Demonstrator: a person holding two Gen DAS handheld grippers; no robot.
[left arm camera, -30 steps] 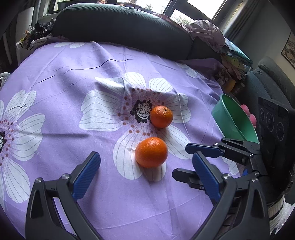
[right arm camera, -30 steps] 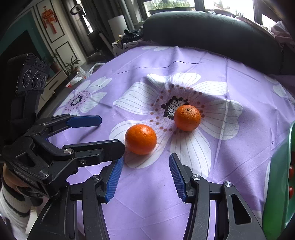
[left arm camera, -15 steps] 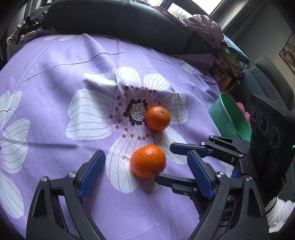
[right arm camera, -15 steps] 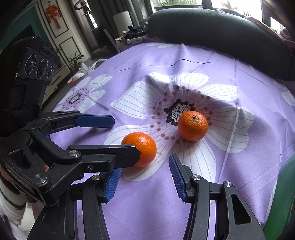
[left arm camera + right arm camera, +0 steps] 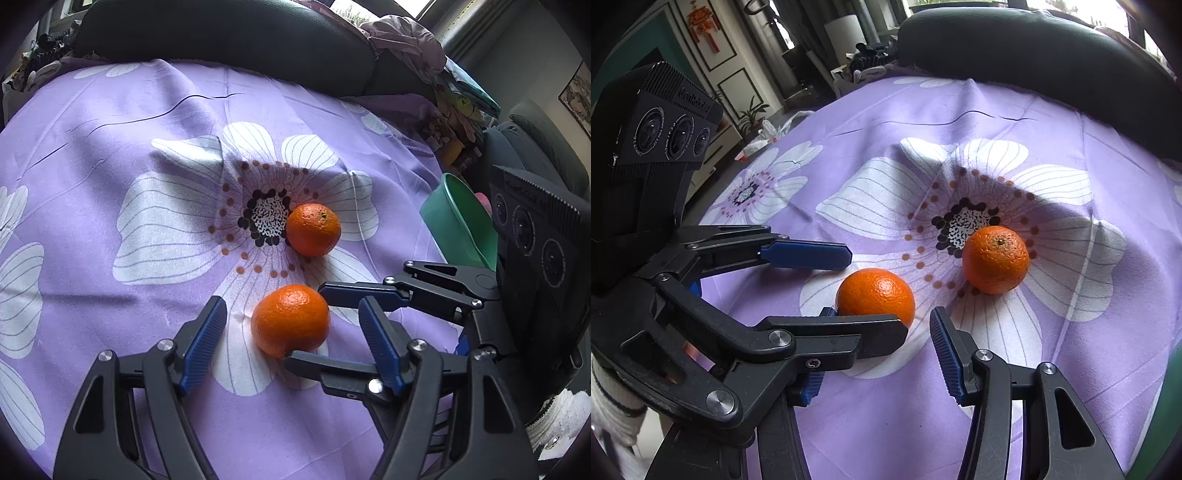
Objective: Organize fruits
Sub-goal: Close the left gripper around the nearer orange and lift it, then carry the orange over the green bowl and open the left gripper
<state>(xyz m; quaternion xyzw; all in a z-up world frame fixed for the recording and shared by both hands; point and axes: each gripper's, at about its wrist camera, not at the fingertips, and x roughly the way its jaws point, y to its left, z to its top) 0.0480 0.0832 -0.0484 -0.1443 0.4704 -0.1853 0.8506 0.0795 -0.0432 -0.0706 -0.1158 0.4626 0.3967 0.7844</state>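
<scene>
Two oranges lie on a purple flowered cloth [image 5: 110,155]. The near orange [image 5: 290,320] [image 5: 875,295] sits between the tips of both grippers. The far orange [image 5: 314,229] [image 5: 995,259] lies by the flower's dark centre. My left gripper [image 5: 291,314] is open, its jaws either side of the near orange; it also shows in the right wrist view [image 5: 846,291]. My right gripper [image 5: 882,325] is open, also around the near orange; in the left wrist view [image 5: 314,325] it comes in from the right. The two grippers cross at the orange.
A green bowl [image 5: 461,221] with something pink inside stands at the cloth's right edge, behind my right gripper. A dark sofa back [image 5: 229,33] runs along the far side, with piled clothes [image 5: 413,51] at its right end.
Both grippers have moved forward and closed in on the near orange, which now sits between their open jaws. The oranges have not moved on the cloth.
</scene>
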